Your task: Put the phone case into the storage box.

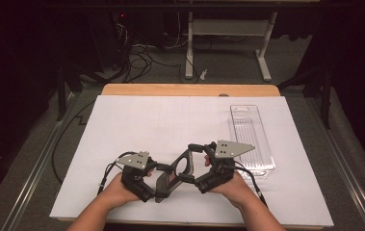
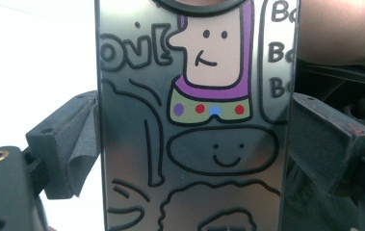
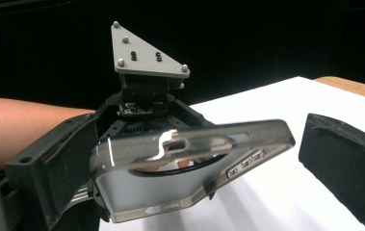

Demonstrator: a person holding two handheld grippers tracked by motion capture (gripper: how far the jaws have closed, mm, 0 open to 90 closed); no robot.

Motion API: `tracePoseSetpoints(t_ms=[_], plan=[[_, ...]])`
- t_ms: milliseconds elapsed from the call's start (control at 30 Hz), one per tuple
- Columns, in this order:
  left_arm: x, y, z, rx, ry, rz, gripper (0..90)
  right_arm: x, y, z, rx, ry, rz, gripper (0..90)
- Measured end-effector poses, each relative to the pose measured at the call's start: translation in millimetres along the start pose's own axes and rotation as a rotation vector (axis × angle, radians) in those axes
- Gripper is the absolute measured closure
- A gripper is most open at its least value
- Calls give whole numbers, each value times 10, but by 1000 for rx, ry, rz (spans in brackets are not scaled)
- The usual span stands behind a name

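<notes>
A clear phone case [image 1: 170, 175] with cartoon drawings and a black ring is held above the front of the white table. My left gripper [image 1: 160, 183] is shut on it; in the left gripper view both jaws press the long edges of the case [image 2: 197, 120], with the left gripper [image 2: 194, 139] centred on it. My right gripper [image 1: 193, 166] stands open around the case's other end. In the right gripper view the case [image 3: 189, 159] rests against the left jaw, a gap separates it from the right jaw, and the right gripper [image 3: 204, 161] straddles it.
A clear plastic tray [image 1: 250, 139] lies on the right side of the white sheet [image 1: 170, 120] that covers the table. A wooden edge [image 1: 189, 89] shows at the back. Beyond it are desk legs and cables on the floor.
</notes>
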State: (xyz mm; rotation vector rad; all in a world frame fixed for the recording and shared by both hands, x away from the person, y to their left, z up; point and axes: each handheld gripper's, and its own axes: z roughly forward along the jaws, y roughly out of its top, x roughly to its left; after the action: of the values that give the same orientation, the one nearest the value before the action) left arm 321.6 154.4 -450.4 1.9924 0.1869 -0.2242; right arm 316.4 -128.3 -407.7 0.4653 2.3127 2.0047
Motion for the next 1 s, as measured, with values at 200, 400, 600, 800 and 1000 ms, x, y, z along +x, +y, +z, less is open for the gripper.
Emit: tracePoseSetpoints(t_ms=[200,400,600,800,1000], plan=[[-5,2,-3,-5,-13,5,131,-7,-2,3,-13,33,14,42],[-7,4,-4,-12,-27,5,131,-12,-4,3,-24,51,25,53],[-14,5,-6,-14,-32,12,131,-10,-7,10,-30,71,29,59],[-15,4,-6,-14,-27,15,131,-13,-11,10,-29,75,33,67],[-16,4,-3,-14,-29,14,131,-8,-14,14,-29,83,32,80]])
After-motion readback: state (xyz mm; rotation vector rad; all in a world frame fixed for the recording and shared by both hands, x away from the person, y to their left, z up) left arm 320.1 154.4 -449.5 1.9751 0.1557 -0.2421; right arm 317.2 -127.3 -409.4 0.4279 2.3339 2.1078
